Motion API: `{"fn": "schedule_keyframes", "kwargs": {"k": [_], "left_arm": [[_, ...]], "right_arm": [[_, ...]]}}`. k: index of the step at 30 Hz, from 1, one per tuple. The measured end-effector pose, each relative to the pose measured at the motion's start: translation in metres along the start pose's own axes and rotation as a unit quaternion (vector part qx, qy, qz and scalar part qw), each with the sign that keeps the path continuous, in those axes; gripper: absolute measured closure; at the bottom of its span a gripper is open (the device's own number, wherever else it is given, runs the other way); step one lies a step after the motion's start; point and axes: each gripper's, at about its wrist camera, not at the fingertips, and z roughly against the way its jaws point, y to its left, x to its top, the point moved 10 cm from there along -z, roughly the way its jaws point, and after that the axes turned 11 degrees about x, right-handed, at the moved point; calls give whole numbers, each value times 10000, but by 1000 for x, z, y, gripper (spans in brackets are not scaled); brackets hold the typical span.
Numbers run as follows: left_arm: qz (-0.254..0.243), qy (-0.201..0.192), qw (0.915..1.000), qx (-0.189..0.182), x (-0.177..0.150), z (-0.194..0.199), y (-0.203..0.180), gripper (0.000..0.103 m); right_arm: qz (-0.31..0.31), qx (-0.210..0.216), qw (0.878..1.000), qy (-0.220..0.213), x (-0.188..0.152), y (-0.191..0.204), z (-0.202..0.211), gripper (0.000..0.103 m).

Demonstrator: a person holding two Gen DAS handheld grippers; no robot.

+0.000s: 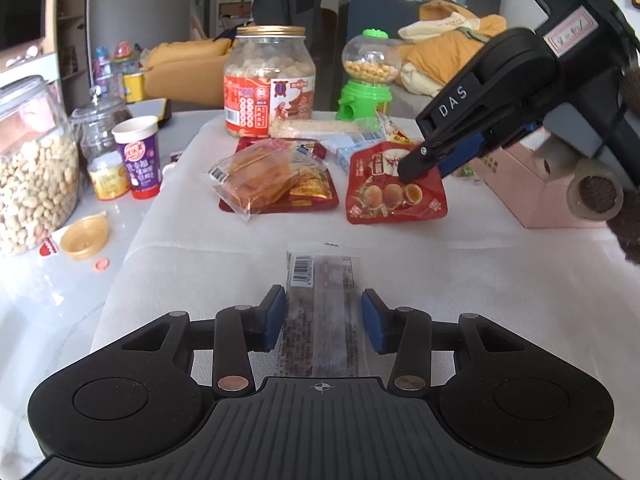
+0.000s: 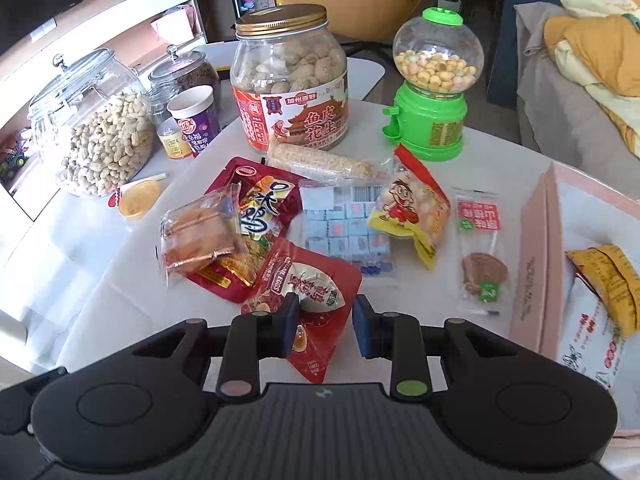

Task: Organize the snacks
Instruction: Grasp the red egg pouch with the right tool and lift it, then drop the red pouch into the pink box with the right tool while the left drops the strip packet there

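A long clear snack packet (image 1: 322,280) with a barcode lies along my left gripper (image 1: 324,318); both blue pads sit against its edges, so the gripper is shut on it, above the white cloth (image 1: 440,280). My right gripper (image 2: 326,326) is tipped down onto a red quail-egg pouch (image 2: 316,280). The pouch's near part sits pinched between the pads. In the left wrist view the right gripper (image 1: 416,168) meets the top edge of that pouch (image 1: 396,196), which rests on the cloth. A pink box (image 2: 536,240) at the right holds several packets.
Behind the pouch lie a clear-wrapped cake (image 2: 196,236), a red packet (image 2: 256,200), a yellow bag (image 2: 412,208) and a lollipop packet (image 2: 480,248). Further back stand a big snack jar (image 2: 290,84), a green candy dispenser (image 2: 432,80), a peanut jar (image 2: 100,132) and a purple cup (image 2: 196,120).
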Motion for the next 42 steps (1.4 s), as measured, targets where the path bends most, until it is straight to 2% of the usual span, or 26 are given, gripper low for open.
{"fn": "schedule_keyframes", "kwargs": {"k": [2,4,8,11,12,13,14,17,18,19,23,30,33,34,37,42], "left_arm": [[173,-4,9998,-98,0,0,4,56],[373,-10,9991,-198,0,0,7,56],[551,-26,9981,-279,0,2,10,56],[502,-55,9984,-241,-1,3,8,56],[470,-68,9986,-220,-2,4,7,56],[440,-78,9988,-203,-2,5,7,56],[426,-86,9989,-197,-3,5,6,56],[441,-90,9987,-220,-3,6,7,56],[450,-87,9987,-228,-3,6,7,56],[446,-83,9987,-229,-3,6,7,56],[319,-75,9993,-154,-3,5,5,56],[-221,-71,9995,199,-4,3,-5,56],[-353,-139,9987,346,-2,5,-8,64],[-355,-150,9988,314,-1,7,-12,64],[-252,-335,9990,-168,19,18,-39,64],[-39,-948,9908,-965,109,49,-100,64]], "right_arm": [[-253,21,9997,-18,-3,-4,-2,66],[-521,21,9986,-29,-5,-8,-9,34],[-723,-61,9974,-29,-8,-5,-24,32],[-784,-142,9968,65,-6,1,-38,26],[-836,-144,9963,140,-5,3,-45,23],[-829,-197,9963,135,-3,4,-50,14],[-777,-264,9966,120,-1,6,-55,11],[-389,-524,9976,228,0,12,-61,13],[-216,-527,9981,229,-2,13,-57,24],[-45,-567,9980,260,-4,14,-52,29],[252,-605,9977,156,-10,10,-17,30],[602,-473,9950,-635,5,3,79,30],[703,-455,9930,-833,-2,-3,119,30],[710,-480,9923,-894,-5,-7,130,29],[618,-498,9911,-1068,-13,-24,162,29],[412,-818,9864,-1364,-28,-65,201,29]]}}
